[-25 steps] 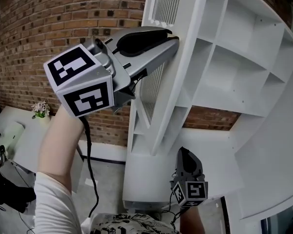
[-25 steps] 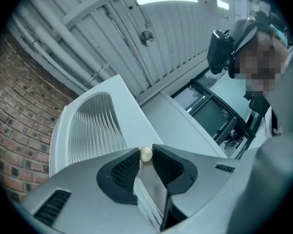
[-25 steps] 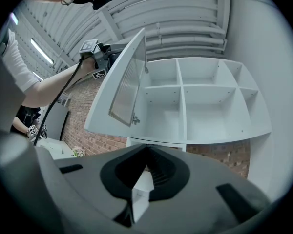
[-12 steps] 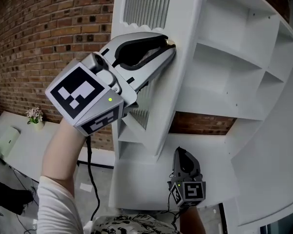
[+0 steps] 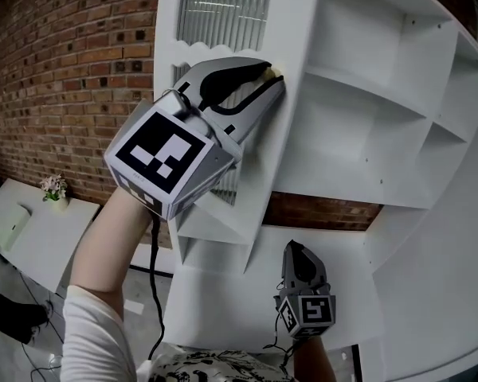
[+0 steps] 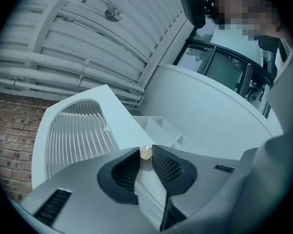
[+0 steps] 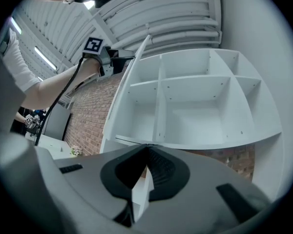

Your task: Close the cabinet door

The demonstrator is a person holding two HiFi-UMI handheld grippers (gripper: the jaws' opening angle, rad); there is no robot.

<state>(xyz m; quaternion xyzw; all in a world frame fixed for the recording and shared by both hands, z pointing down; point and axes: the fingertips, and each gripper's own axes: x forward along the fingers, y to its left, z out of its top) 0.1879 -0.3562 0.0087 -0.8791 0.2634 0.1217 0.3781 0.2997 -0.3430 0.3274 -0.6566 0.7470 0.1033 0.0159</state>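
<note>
Closing step: my left gripper [image 5: 271, 75] pinches the white ribbed-glass cabinet door [image 5: 223, 14] beside its round brass knob [image 6: 145, 152]; next, swing it flush.

**Q:** What is between the jaws of the left gripper [image 6: 145, 155]?

**A:** The free edge of the white cabinet door [image 6: 118, 125]. The ribbed black pads [image 6: 167, 165] lie against it, one on each face. A small brass knob [image 6: 145, 152] sits at the jaw tips.

**Q:** What surrounds the gripper?

**A:** Left of the jaws is the door's ribbed glass panel [image 6: 73, 138], and farther left a brick wall [image 6: 12, 140]. Just beyond the tips are white shelves [image 6: 158, 127]. To their right is a curved white cabinet wall [image 6: 210, 116].
</note>
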